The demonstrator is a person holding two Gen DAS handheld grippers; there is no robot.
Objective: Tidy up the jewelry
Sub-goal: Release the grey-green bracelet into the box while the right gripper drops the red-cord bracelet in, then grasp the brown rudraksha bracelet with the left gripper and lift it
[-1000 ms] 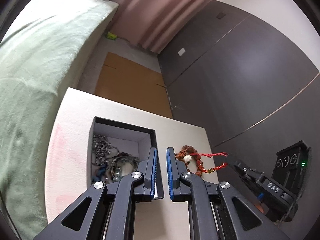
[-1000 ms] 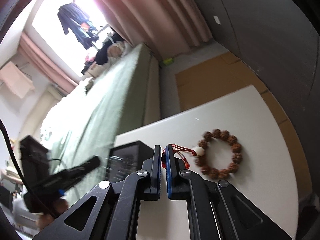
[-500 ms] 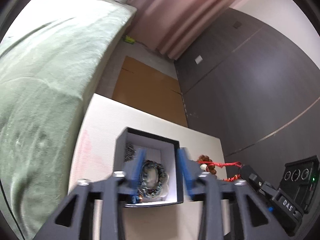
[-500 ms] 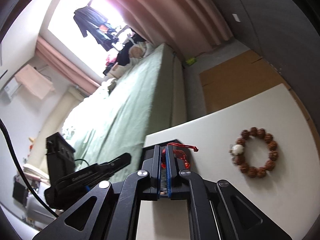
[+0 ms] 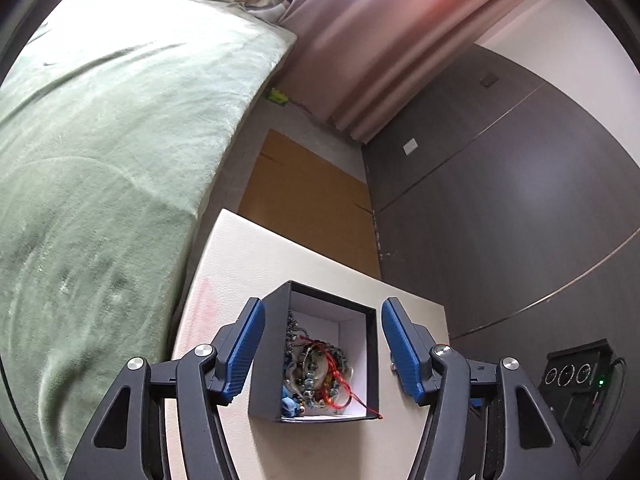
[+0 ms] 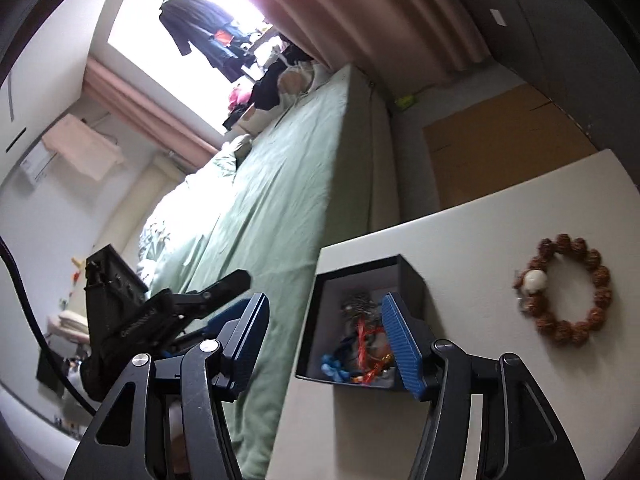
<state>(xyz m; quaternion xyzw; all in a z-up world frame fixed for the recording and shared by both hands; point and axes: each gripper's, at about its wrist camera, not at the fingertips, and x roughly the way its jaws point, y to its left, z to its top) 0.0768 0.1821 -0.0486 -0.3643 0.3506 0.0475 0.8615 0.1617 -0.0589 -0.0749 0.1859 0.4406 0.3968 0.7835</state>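
A dark open jewelry box [image 5: 267, 356] stands on a white table [image 5: 240, 264]. It holds several tangled pieces, with a red cord bracelet [image 5: 334, 376] on top. My left gripper [image 5: 322, 350] is open and empty, its blue pads on either side of the box. In the right wrist view the box [image 6: 410, 280] sits below my right gripper [image 6: 324, 344], which is open and empty above it; the red cord bracelet [image 6: 366, 340] lies inside. A brown wooden bead bracelet [image 6: 566, 290] with one white bead lies on the table to the box's right.
A bed with a green blanket [image 5: 100, 160] runs along the table's left side. Dark wardrobe doors [image 5: 500, 200] stand to the right. A cardboard sheet [image 5: 308, 184] lies on the floor beyond the table. The left gripper's body [image 6: 152, 316] shows at the left of the right wrist view.
My right gripper carried the red cord bracelet over the box, opened and let it drop inside. My left gripper opened wide and shifted so the box sits between its pads.
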